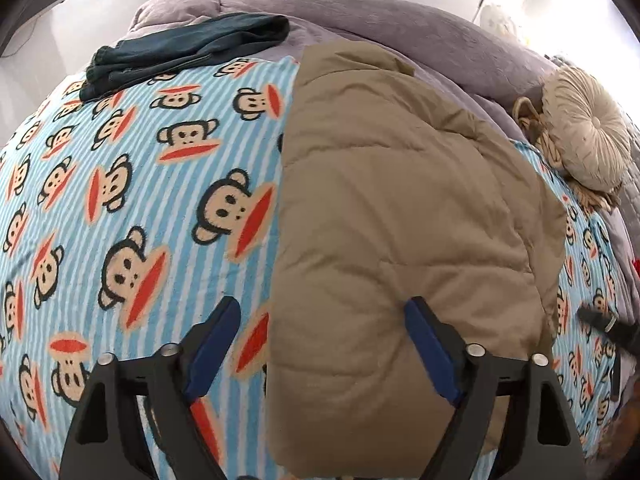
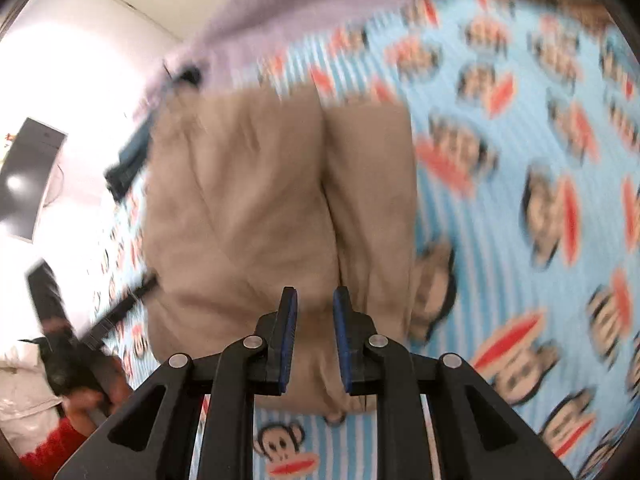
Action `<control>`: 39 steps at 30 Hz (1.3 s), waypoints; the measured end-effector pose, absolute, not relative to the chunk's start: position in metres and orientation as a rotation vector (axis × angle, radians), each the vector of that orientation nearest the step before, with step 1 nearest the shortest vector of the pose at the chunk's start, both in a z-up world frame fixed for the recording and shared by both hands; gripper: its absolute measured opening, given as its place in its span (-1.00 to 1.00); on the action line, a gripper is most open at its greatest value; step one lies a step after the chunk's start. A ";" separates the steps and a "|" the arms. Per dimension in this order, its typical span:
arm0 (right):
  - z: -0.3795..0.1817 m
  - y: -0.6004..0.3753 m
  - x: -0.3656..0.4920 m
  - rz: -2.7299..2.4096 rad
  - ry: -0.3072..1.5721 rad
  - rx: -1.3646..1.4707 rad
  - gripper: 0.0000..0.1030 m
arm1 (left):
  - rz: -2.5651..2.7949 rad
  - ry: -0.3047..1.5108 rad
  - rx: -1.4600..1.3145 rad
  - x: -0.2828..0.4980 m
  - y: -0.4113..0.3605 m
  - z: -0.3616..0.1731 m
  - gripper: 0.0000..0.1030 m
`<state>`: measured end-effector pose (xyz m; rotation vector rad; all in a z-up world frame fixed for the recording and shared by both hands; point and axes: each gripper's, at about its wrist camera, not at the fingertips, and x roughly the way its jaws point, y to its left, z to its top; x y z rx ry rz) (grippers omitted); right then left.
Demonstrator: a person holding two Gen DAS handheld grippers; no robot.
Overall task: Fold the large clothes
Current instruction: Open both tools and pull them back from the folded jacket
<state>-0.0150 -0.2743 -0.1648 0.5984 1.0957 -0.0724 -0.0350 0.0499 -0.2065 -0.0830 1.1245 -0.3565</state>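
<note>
While left gripper (image 1: pixel 322 340) jaws spread over tan jacket (image 1: pixel 400 220), right gripper (image 2: pixel 315 336) jaws narrow, empty, blurred.

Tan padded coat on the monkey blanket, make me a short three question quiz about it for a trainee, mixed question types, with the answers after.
1. True or false: the left gripper is clamped shut on the tan padded coat.
2. Multiple choice: what lies at the far end of the monkey-print blanket, left of the coat in the left wrist view? A) a dark teal garment B) a red towel C) a white pillow
3. Fill in: the round pleated item at the right of the left wrist view is a beige ____.

Key
1. False: its blue pads stand wide apart and grip nothing.
2. A, the dark teal garment, lying bunched.
3. Cushion.
</note>
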 end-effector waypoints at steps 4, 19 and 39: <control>-0.137 -0.284 0.030 -0.065 1.019 0.526 -0.61 | -0.362 1.132 -0.065 -0.034 0.047 -0.205 0.67; -0.216 -0.288 0.092 -0.199 1.228 0.520 -0.62 | -0.357 1.169 -0.091 -0.032 0.044 -0.208 0.67; -0.174 -0.254 -0.036 -0.201 1.298 0.520 -0.17 | -0.344 1.190 -0.047 -0.041 0.046 -0.194 0.67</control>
